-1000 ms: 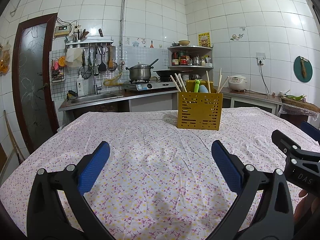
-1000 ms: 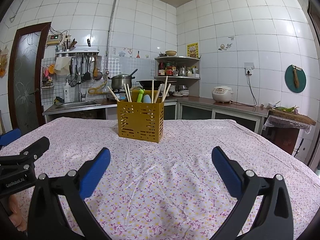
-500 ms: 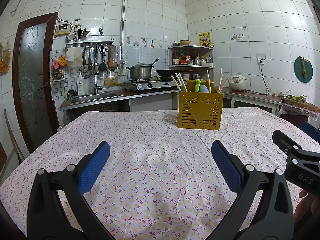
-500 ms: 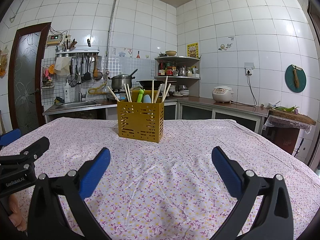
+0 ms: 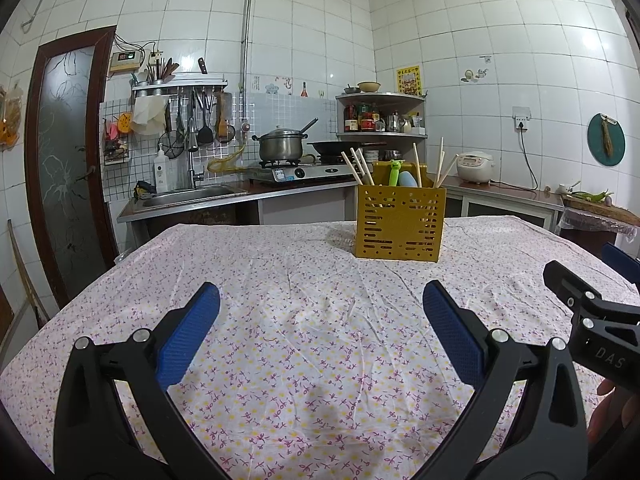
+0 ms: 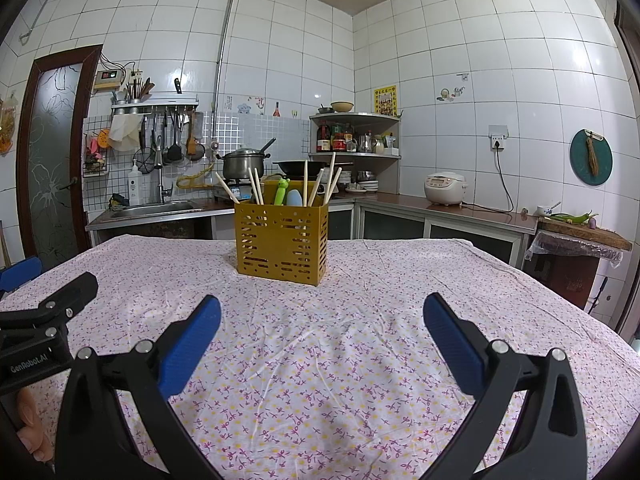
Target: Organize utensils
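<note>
Above the near end of the table (image 5: 312, 304), well short of the holder (image 5: 400, 222), the left tool (image 5: 320, 308) hangs with its blue pads spread wide and nothing between them. Beside it the right tool (image 6: 322, 312) is spread just as wide, also empty. Both point toward the holder, a yellow slotted box standing upright on the flowered cloth. Chopsticks (image 6: 256, 186), a green handle (image 6: 281, 191) and a pale blue handle (image 6: 295, 197) stick up from the holder.
</note>
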Motion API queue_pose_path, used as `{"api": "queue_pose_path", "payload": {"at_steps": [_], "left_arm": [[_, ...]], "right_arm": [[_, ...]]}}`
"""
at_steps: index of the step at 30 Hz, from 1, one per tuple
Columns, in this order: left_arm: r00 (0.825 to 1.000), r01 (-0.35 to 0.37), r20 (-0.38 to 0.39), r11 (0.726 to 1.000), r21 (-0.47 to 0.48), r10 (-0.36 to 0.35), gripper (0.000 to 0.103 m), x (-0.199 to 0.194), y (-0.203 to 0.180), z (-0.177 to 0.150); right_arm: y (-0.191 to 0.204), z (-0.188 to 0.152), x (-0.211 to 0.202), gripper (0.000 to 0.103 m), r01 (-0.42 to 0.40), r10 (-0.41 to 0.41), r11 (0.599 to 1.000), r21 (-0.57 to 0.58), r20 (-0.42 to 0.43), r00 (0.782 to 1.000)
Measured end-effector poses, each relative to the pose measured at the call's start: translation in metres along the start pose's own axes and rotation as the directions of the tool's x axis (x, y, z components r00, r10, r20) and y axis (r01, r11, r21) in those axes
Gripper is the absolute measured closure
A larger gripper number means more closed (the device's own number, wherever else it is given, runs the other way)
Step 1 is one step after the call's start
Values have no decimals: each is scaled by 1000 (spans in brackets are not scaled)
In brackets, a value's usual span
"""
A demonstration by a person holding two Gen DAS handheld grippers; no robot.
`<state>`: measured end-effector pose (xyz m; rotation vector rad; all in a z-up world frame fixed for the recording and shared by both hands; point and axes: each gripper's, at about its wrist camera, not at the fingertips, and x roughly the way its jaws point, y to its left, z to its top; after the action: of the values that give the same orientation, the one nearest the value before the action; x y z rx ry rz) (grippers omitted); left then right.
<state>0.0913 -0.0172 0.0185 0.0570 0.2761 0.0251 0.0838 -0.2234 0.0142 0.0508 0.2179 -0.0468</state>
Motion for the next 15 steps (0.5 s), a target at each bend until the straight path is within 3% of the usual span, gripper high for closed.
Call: {"api": "queue_pose_path", "payload": {"at_steps": [15], "left_arm": [[1000, -1, 1, 1000, -2, 1, 5, -1, 0, 0]], "right_arm": [[0, 0, 0, 4, 0, 0, 1000, 0, 1, 1000]]}}
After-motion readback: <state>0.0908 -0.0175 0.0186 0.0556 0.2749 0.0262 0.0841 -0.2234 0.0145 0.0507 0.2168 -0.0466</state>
